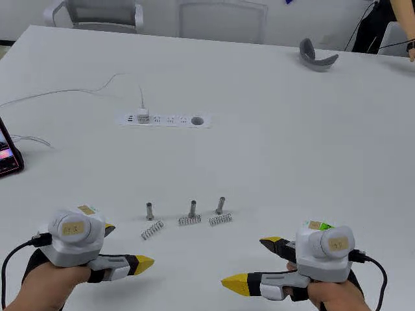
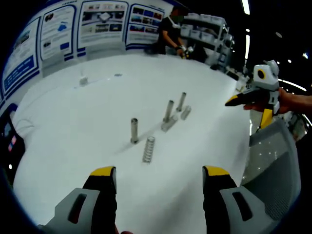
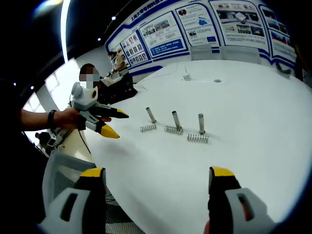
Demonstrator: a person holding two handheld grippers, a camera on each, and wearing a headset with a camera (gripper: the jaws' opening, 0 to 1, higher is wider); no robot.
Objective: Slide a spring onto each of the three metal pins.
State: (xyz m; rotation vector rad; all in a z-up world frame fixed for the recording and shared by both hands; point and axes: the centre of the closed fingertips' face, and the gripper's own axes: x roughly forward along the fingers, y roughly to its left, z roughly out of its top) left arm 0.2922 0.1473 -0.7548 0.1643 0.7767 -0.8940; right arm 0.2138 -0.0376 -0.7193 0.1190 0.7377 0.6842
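Tan stickers on the left gripper (image 1: pixel 126 245) and right gripper (image 1: pixel 249 262) bear writing too small to read; both pairs of jaws stand spread, holding nothing; three pins (image 1: pixel 192 208) stand upright, a spring (image 1: pixel 190 220) lying just beside each; bare white table (image 1: pixel 292 142) lies open all around them.

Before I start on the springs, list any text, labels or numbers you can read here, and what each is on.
Nothing reads clearly.
On the left gripper, a tan sticker: writing too blurred.
On the right gripper, another tan sticker: too blurred.
Wall posters: print too small.
Phone screen: blurred.
Power strip: no readable marking.
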